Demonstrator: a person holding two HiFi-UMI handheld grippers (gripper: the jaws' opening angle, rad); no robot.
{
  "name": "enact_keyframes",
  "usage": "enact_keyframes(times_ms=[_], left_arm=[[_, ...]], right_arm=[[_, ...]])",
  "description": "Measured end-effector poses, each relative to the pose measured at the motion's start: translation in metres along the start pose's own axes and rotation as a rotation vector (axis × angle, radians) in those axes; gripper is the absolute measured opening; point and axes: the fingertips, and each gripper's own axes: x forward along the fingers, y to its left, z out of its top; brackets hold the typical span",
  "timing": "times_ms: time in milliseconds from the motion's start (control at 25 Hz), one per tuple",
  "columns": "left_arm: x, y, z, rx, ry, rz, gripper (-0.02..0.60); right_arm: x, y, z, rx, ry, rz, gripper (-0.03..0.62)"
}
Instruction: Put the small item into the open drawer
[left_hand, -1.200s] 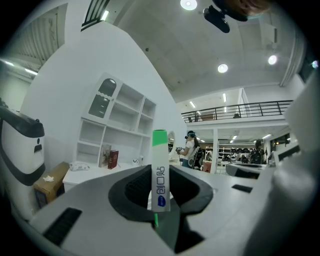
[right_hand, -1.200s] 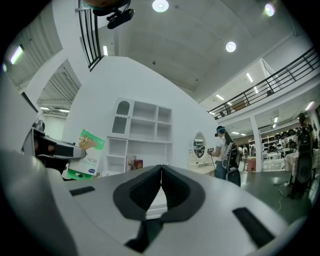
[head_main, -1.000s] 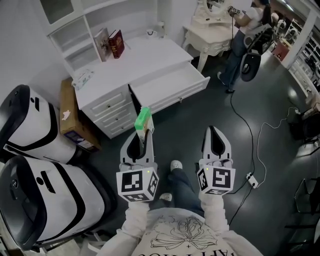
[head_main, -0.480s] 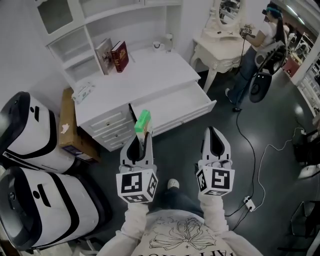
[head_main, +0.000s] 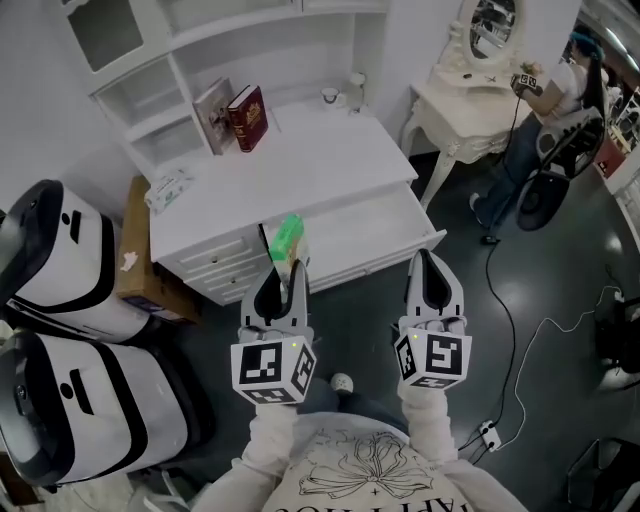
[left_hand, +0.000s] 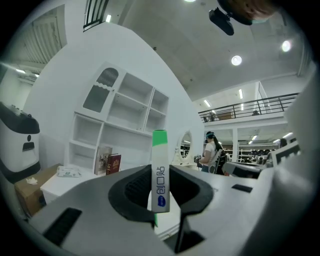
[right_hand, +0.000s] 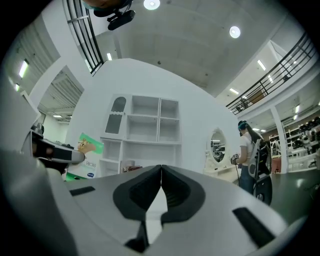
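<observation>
The white table (head_main: 300, 160) has its open drawer (head_main: 350, 235) pulled out from the front edge. The left gripper (head_main: 290, 262) fingers clamp the green-and-white small item (head_main: 288, 238) upright, in the air by the drawer's near left corner. The right gripper (head_main: 428, 258) fingers are pressed together, empty.

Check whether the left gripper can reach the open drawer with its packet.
Probably yes: the left gripper holds the packet, the open drawer lies just ahead of it, and nothing shows between them.
</observation>
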Motion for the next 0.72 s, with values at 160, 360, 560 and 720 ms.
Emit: enact_keyframes(times_ms=[160, 360, 560, 720], left_arm=[[0.023, 0.002, -0.008, -0.004, 0.028, 0.013, 0.086], [0.052, 0.007, -0.021, -0.004, 0.061, 0.011, 0.086], [0.094, 0.02, -0.028, 0.0, 0.086, -0.005, 0.086], [0.13, 0.031, -0.03, 0.005, 0.103, -0.026, 0.086]], right_arm=[[0.022, -0.009, -0.013, 0.008, 0.029, 0.009, 0.003], [0.047, -0.018, -0.03, 0.022, 0.056, 0.001, 0.003], [0.086, -0.026, -0.041, 0.029, 0.066, -0.017, 0.003], [0.122, -0.03, -0.048, 0.033, 0.074, -0.036, 0.003]])
